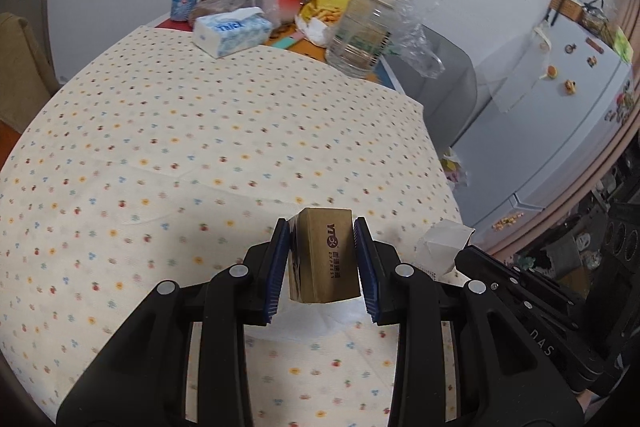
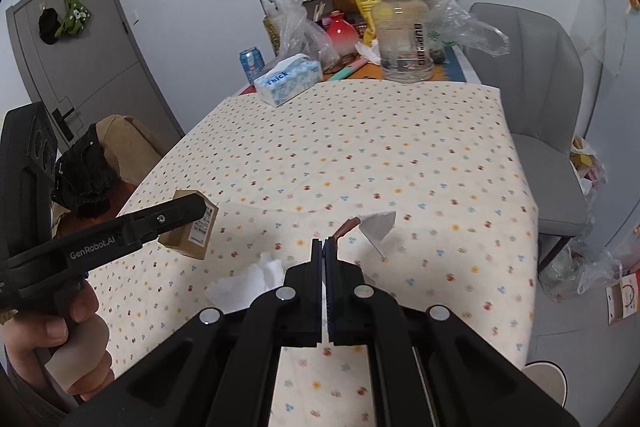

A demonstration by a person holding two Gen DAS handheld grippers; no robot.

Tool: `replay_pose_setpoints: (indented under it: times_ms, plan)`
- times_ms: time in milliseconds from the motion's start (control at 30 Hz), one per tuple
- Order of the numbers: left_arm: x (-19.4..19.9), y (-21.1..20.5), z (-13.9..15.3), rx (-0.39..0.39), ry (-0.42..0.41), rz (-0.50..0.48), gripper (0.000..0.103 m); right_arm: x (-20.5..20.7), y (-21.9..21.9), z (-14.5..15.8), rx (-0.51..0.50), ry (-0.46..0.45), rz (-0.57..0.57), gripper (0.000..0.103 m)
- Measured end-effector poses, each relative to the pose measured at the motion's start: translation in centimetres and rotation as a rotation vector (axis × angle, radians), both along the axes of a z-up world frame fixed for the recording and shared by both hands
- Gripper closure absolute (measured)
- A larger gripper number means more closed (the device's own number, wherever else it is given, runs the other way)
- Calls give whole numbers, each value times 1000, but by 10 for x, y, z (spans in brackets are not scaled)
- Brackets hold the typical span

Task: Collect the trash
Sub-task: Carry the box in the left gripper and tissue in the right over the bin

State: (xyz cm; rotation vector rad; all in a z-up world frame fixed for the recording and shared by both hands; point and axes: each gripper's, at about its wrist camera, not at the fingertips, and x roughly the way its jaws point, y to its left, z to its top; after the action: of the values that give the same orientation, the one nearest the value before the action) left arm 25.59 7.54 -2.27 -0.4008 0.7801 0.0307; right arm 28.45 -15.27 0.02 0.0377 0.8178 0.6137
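While both pairs of tongs already carry something, the collecting looks only partly done. Near the bottom centre of the left wrist view, the left tongs (image 1: 321, 259) clamp a small brown cardboard box with a printed logo (image 1: 323, 259), lifted clear of the flower-dotted cream tablecloth on the table (image 1: 200, 147). The right tongs (image 2: 323, 259) are pressed fully together at the lower middle of the right wrist view, pinching a thin white paper scrap with a reddish-brown end (image 2: 376, 225) that sticks out past their tips. A crumpled white tissue (image 2: 248, 279) lies on the cloth just left of the right tongs, not yet picked up. No bin can be made out in either view, so dropping off the two held pieces is judged to remain. Clutter at the far end, including a blue tissue pack (image 2: 288, 79) and a clear plastic bottle (image 2: 404, 39), sits untouched; whether any counts as trash cannot be told.
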Motion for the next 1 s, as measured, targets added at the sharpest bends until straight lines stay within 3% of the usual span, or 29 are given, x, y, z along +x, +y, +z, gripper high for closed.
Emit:
replay_pose_setpoints:
  times_ms: [533, 1000]
  plan:
    - [15, -127, 1, 21, 0, -188, 70, -24, -140, -1, 94, 8, -182, 101]
    - [30, -253, -12, 65, 21, -386, 70, -45, -261, -34, 131, 49, -383, 101]
